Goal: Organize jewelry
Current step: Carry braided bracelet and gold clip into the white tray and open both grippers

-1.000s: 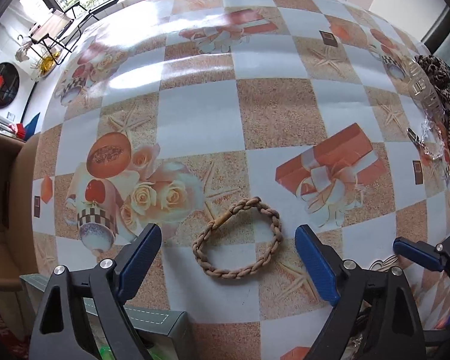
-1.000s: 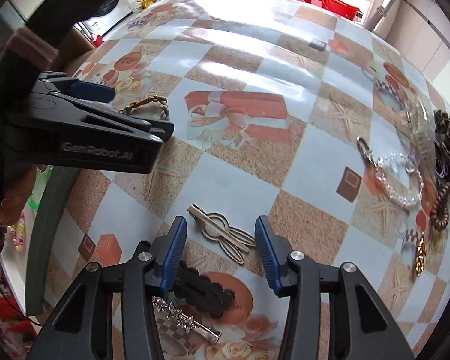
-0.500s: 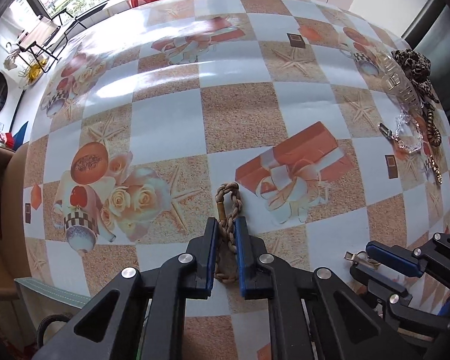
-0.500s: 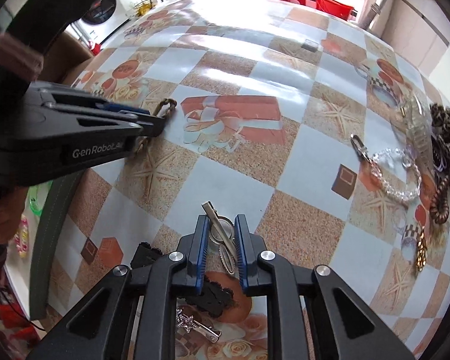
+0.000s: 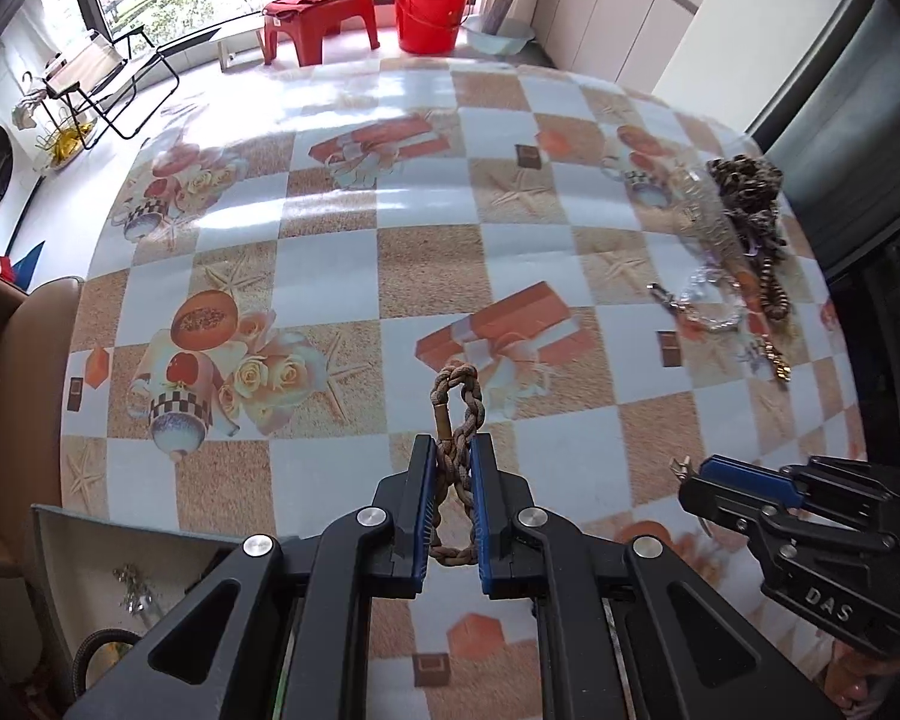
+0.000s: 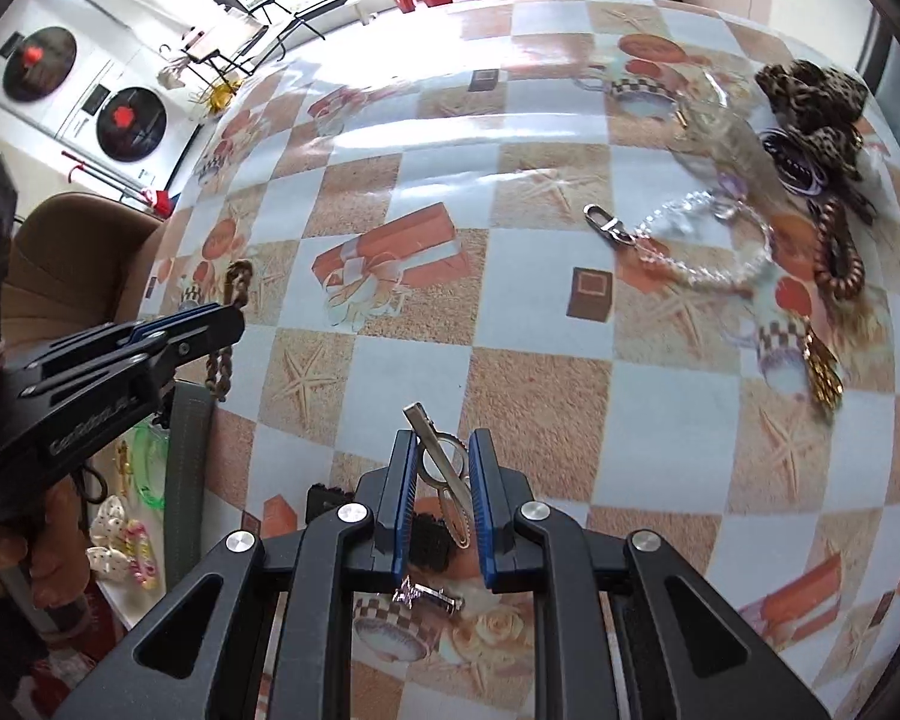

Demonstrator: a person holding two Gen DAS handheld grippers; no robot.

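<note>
Jewelry sorting looks barely begun to me: my left gripper jaws clamp the brown braided rope bracelet, my right gripper jaws the silver metal hair clip, both above the checkered table, while clear beaded chain and leopard scrunchie wait.

The worktop wears a glossy checked cloth of sandy and pale squares printed with gift boxes, roses and starfish. Along its right edge lie a leopard-print scrunchie, dark hair ties, a brown coil tie, a clear bead chain with a metal clasp and a gold trinket. At the near edge lie a black clip and a silver clip.
</note>
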